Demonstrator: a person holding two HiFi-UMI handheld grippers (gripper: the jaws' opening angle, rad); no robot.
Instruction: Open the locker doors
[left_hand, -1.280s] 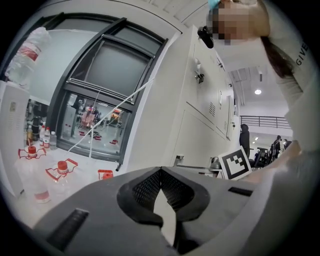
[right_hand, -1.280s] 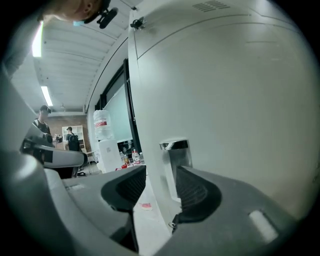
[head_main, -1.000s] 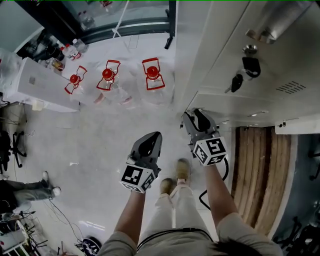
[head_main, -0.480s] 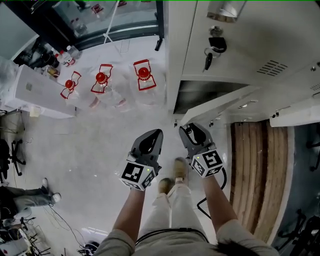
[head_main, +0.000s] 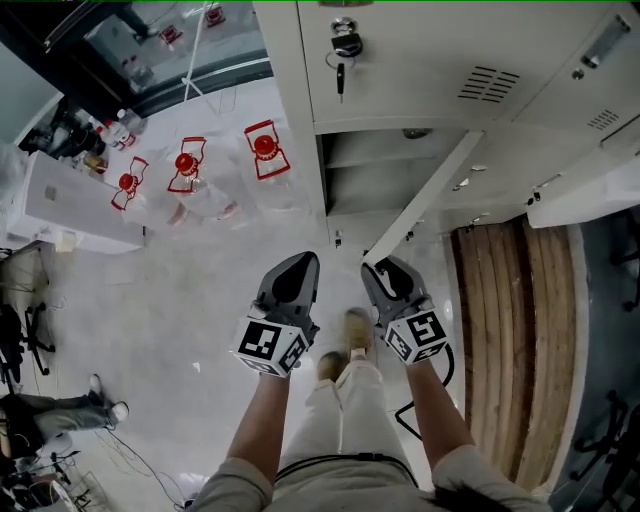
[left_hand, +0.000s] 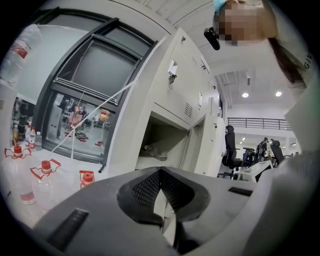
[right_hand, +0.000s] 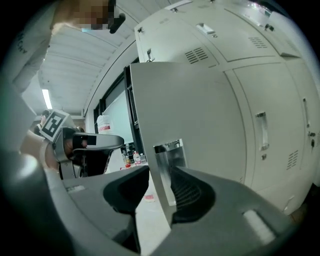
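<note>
The grey lockers (head_main: 420, 70) fill the top of the head view. A lower door (head_main: 430, 195) stands swung out, edge-on, and bares its compartment (head_main: 365, 185). My right gripper (head_main: 386, 268) sits at the door's free edge. In the right gripper view the door (right_hand: 185, 110) and its metal handle (right_hand: 167, 165) stand between the right gripper's (right_hand: 160, 187) jaws, which have just been closing; the right pad lies against the handle, the left pad stands apart. My left gripper (head_main: 298, 265) hangs shut and empty beside it, its tips (left_hand: 161, 172) meeting before the open compartment (left_hand: 165, 145).
A key hangs in the lock of the upper door (head_main: 345, 45). Three water jugs with red caps (head_main: 262, 150) stand on the floor left of the lockers, by a white counter (head_main: 70, 200). A wooden slatted panel (head_main: 510, 320) lies at the right. The person's feet (head_main: 355, 330) are below the grippers.
The lower door has swung from barely ajar to wide open, with the right gripper drawn back along with its edge. The left gripper has shifted alongside it.
</note>
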